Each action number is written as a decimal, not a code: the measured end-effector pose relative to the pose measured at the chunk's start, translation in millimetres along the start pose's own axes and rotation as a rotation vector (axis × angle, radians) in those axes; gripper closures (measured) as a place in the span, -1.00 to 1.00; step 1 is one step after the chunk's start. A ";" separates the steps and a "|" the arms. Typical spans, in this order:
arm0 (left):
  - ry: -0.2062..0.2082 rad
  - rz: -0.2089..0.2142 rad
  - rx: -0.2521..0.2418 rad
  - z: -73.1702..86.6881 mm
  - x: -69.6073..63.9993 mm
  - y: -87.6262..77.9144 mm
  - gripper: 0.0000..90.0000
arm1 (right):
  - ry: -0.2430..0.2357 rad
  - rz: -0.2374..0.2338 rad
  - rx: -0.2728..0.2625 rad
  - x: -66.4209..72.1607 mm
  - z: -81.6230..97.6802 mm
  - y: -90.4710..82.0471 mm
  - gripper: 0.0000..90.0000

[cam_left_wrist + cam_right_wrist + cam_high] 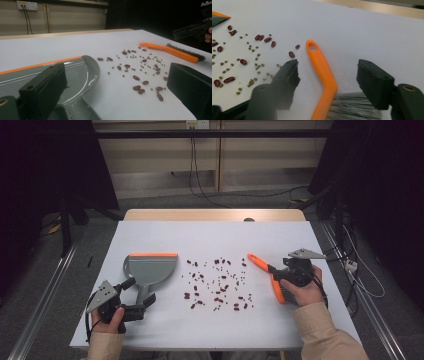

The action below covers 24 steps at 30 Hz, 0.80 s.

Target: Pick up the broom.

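Observation:
A grey dustpan [150,267] with an orange front lip lies on the white tabletop at left, its handle pointing toward me. My left gripper [139,292] is open, with its jaws on either side of that handle and clear of it. Red and small green beans [217,285] are scattered across the middle. An orange-handled brush [257,262] with grey bristles lies at right. My right gripper [328,66] straddles the bend of the brush [322,65], and there is a gap between each pad and the handle. The left gripper view shows the dustpan [80,72], beans [140,72] and brush [175,51].
The white sheet [210,235] covers a wooden table whose far edge shows beyond it. Bare white surface lies behind the beans and along the near edge. Cables run over the floor behind and to the right of the table.

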State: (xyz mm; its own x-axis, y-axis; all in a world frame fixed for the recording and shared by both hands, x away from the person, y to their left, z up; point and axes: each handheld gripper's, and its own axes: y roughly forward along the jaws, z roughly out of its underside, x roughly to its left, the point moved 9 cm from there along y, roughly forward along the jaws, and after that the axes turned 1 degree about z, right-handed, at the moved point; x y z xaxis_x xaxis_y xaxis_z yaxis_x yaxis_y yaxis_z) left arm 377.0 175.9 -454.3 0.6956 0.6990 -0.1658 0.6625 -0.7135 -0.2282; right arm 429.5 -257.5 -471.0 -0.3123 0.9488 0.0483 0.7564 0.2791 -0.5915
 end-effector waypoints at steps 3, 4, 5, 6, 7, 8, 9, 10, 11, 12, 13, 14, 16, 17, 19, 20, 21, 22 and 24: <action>0.000 0.001 -0.003 -1.0 -0.4 1.1 -0.94 | -0.020 0.002 0.062 -0.5 1.8 5.7 0.05; 0.000 0.001 -0.003 -1.0 -0.4 1.1 -0.94 | -0.026 -0.008 0.071 0.1 2.1 7.1 0.11; 0.001 0.003 -0.002 -1.0 -0.4 1.5 -0.94 | -0.028 -0.014 0.083 0.8 2.7 8.8 0.11; -0.003 0.002 -0.002 -0.9 -0.8 1.9 -0.94 | -0.028 -0.014 0.083 0.8 2.7 8.8 0.11; -0.003 0.002 -0.002 -0.9 -1.0 2.1 -0.94 | -0.024 -0.014 0.114 0.5 4.8 12.2 0.13; -0.001 0.002 -0.002 -0.8 -1.1 2.0 -0.94 | -0.019 -0.017 0.134 0.2 6.0 14.2 0.13; 0.003 0.006 -0.001 0.1 -1.9 1.7 -0.94 | -0.019 -0.008 0.153 -1.4 7.2 16.3 0.15; 0.003 0.006 -0.001 0.1 -1.9 1.7 -0.94 | -0.014 -0.006 0.171 -1.9 8.4 18.2 0.19; 0.002 0.007 0.002 0.4 -2.2 1.7 -0.94 | -0.015 -0.005 0.190 -3.4 9.5 20.2 0.22; 0.003 0.003 -0.001 -0.7 -1.5 1.7 -0.94 | -0.005 -0.002 0.216 -4.3 11.0 21.5 0.25; 0.003 0.003 -0.001 -0.7 -1.5 1.7 -0.94 | -0.001 -0.002 0.237 -5.1 11.9 22.9 0.28; 0.002 0.002 -0.003 -0.9 -1.4 1.8 -0.94 | -0.001 -0.002 0.237 -5.1 11.9 22.9 0.28; 0.005 0.003 0.001 -0.4 -1.8 2.3 -0.94 | 0.010 -0.003 0.260 -6.3 13.2 25.0 0.33; 0.002 0.004 0.002 0.1 -2.5 2.6 -0.94 | 0.021 -0.014 0.268 -6.2 13.6 26.0 0.33; 0.008 0.007 0.008 1.5 -3.5 2.5 -0.94 | 0.030 -0.036 0.284 -5.4 14.9 28.4 0.35; 0.008 0.007 0.011 2.0 -3.8 2.1 -0.94 | 0.031 -0.041 0.293 -5.6 15.5 29.7 0.37; 0.008 0.006 0.010 2.0 -3.8 1.6 -0.94 | 0.034 -0.046 0.311 -5.7 16.3 30.5 0.38; 0.008 0.004 0.008 1.8 -3.4 1.0 -0.94 | 0.039 -0.042 0.318 -6.0 16.3 31.7 0.38; 0.004 -0.006 0.007 1.5 -1.9 -0.1 -0.94 | 0.040 -0.029 0.334 -8.7 16.1 34.1 0.40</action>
State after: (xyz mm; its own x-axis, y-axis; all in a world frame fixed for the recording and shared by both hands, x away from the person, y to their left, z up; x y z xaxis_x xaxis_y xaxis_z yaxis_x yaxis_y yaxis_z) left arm 375.2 174.7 -455.4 0.6931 0.7027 -0.1607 0.6645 -0.7093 -0.2353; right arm 448.7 -258.7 -504.6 -0.3032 0.9480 0.0965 0.5157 0.2484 -0.8200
